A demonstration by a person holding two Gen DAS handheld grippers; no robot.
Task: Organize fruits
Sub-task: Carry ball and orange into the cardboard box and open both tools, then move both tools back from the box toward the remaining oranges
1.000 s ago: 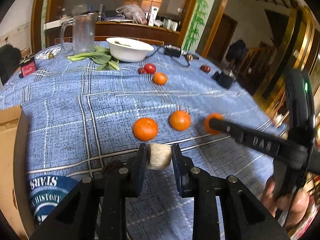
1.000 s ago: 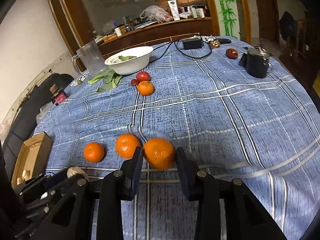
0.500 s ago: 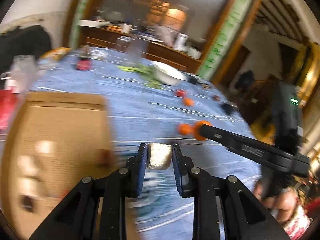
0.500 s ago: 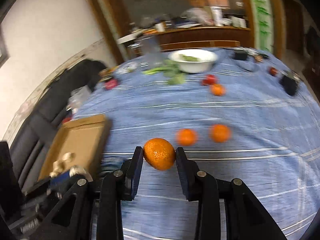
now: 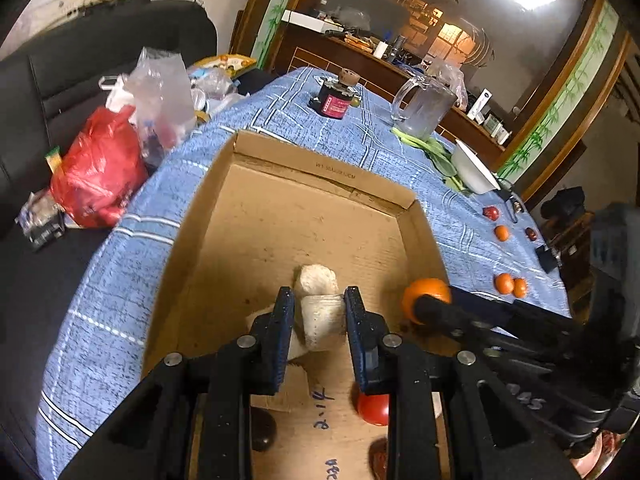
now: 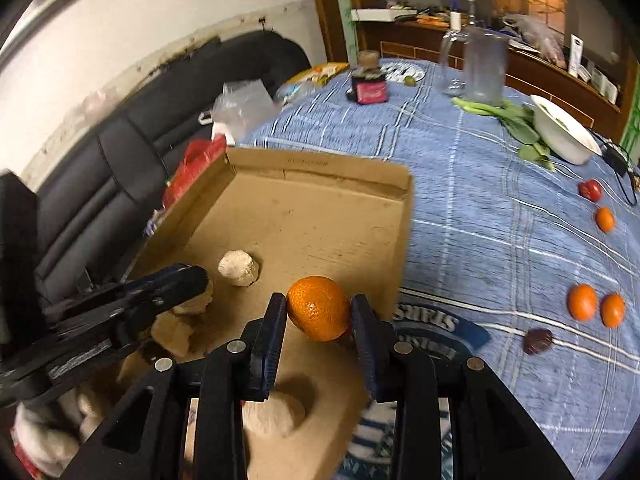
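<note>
My left gripper is shut on a pale beige lump and holds it over the open cardboard box. Another pale lump lies in the box just beyond it, and a red fruit lies below my fingers. My right gripper is shut on an orange above the box's right side; the orange also shows in the left wrist view. Several pale lumps lie in the box. Two oranges and a dark fruit lie on the blue cloth.
The blue checked tablecloth carries a glass pitcher, a dark jar, greens, a white bowl, a red fruit and a small orange. A black sofa with plastic bags stands left of the table.
Both grippers have swung left from the oranges on the cloth to above the cardboard box, each still carrying its item.
</note>
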